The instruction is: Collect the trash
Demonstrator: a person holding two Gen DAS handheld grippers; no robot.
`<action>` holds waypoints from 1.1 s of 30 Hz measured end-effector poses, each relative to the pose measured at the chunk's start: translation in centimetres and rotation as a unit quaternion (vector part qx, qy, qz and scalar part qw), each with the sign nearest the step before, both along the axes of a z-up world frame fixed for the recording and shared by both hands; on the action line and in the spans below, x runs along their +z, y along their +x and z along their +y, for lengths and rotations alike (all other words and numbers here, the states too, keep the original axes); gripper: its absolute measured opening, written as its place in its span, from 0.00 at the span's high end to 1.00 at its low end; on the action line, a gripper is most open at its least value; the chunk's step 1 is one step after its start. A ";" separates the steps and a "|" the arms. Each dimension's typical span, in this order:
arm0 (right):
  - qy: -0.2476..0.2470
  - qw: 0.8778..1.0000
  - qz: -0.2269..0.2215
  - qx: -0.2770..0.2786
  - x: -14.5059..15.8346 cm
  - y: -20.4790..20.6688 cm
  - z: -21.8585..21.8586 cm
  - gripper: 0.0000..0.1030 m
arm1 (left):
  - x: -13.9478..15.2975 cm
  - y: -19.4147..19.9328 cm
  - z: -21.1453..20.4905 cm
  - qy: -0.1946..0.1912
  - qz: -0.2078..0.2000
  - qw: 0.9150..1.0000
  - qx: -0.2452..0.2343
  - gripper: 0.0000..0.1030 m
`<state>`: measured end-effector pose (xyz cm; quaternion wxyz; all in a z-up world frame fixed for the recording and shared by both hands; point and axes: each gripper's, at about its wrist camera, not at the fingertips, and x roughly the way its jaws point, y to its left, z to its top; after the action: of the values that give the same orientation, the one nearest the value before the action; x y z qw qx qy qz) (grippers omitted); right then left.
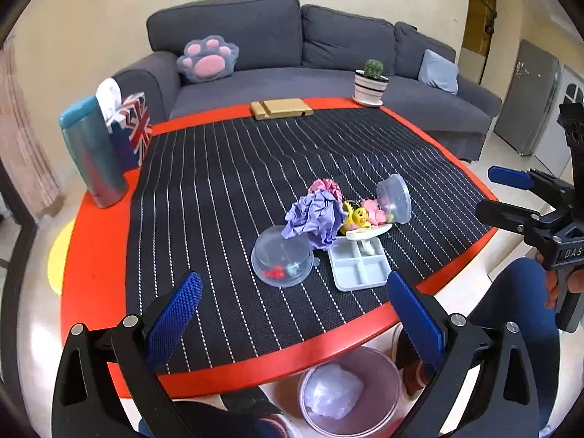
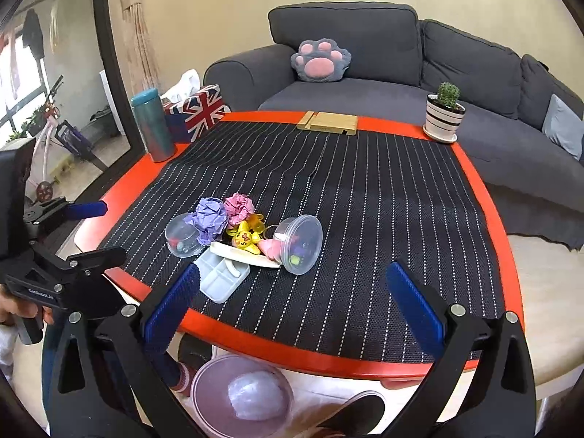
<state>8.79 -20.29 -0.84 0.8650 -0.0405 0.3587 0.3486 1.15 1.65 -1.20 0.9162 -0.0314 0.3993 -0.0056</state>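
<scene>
A crumpled purple paper ball (image 1: 314,218) (image 2: 208,217) and a pink paper ball (image 1: 325,187) (image 2: 239,206) lie mid-table among a clutter of small things. On the floor below the near table edge stands a pink bin (image 1: 348,390) (image 2: 241,394) with a crumpled pale bag inside. My left gripper (image 1: 295,314) hovers open above the near edge, short of the pile, holding nothing. My right gripper (image 2: 295,301) is open too and holds nothing; it shows in the left wrist view at the right (image 1: 502,193). The left one appears at the left of the right wrist view (image 2: 102,230).
Beside the paper balls lie two clear tubs (image 1: 283,257) (image 1: 396,199), a pale divided tray (image 1: 359,262), yellow and pink toys (image 1: 359,215). A teal flask (image 1: 93,153), flag tissue box (image 1: 131,127), wooden stand (image 1: 281,108) and cactus pot (image 1: 370,85) ring the red table (image 1: 95,255). A person's legs flank the bin.
</scene>
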 end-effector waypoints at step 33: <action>-0.030 1.000 0.008 -0.003 -0.7 0.5 0.3 0.03 | -0.2 0.0 -0.1 -0.016 -0.006 1.000 -0.022 0.06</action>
<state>9.24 -19.97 -1.53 0.8618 -0.0622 0.3757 0.3352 1.20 1.60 -1.43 0.9178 -0.0372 0.3940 -0.0323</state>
